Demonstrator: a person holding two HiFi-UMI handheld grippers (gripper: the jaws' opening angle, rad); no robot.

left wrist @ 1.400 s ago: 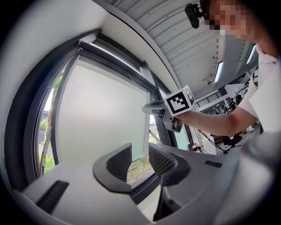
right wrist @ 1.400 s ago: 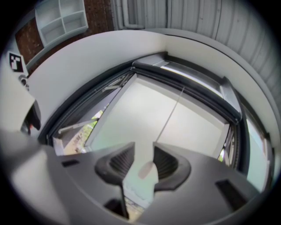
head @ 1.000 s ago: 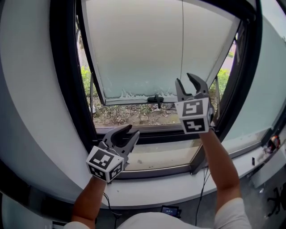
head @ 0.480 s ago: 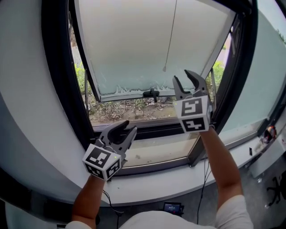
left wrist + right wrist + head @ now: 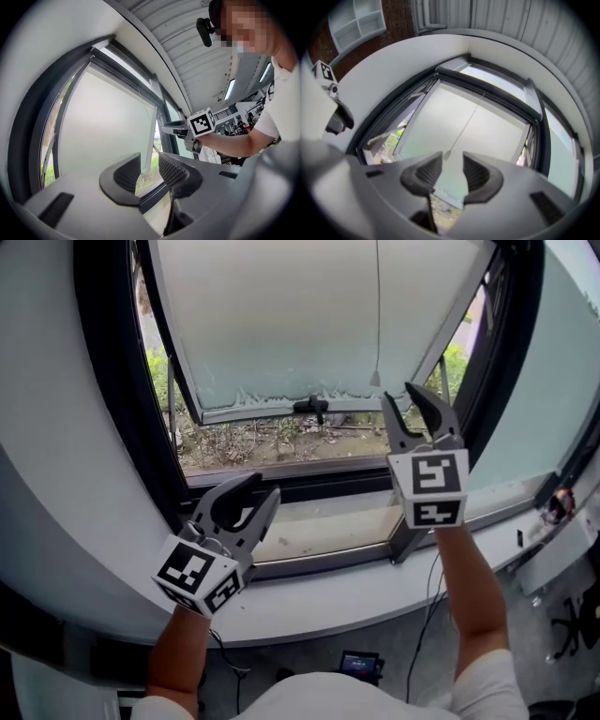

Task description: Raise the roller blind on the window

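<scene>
The roller blind's pull cord (image 5: 378, 306) is a thin pale line hanging straight down the right half of the window, in front of a pale, frosted-looking panel (image 5: 281, 324) that fills most of the opening. It cannot be told whether that panel is the blind's fabric or the glass of the tilted sash. The cord ends in a small weight (image 5: 375, 379).

The right gripper (image 5: 398, 395) is raised towards the window, with its tips just below and to the right of the weight. In the right gripper view its two ribbed jaws stand apart. The cord's end shows in the gap near one jaw tip, with neither pad pressing on it, so this gripper is released and grasps nothing.

The left gripper (image 5: 265, 486) is lower and well to the left, in front of the bottom rail of the dark window frame (image 5: 141, 427). Its jaws are also parted, with only the window showing between them.

A dark handle (image 5: 309, 407) sits on the panel's ragged lower edge. Below it, through the open gap, are green plants and bare ground (image 5: 262, 439). A white sill (image 5: 328, 601) curves under the frame. A bare forearm runs up to each gripper. Low down, between the arms, lies a small device with a lit screen (image 5: 359, 664).
</scene>
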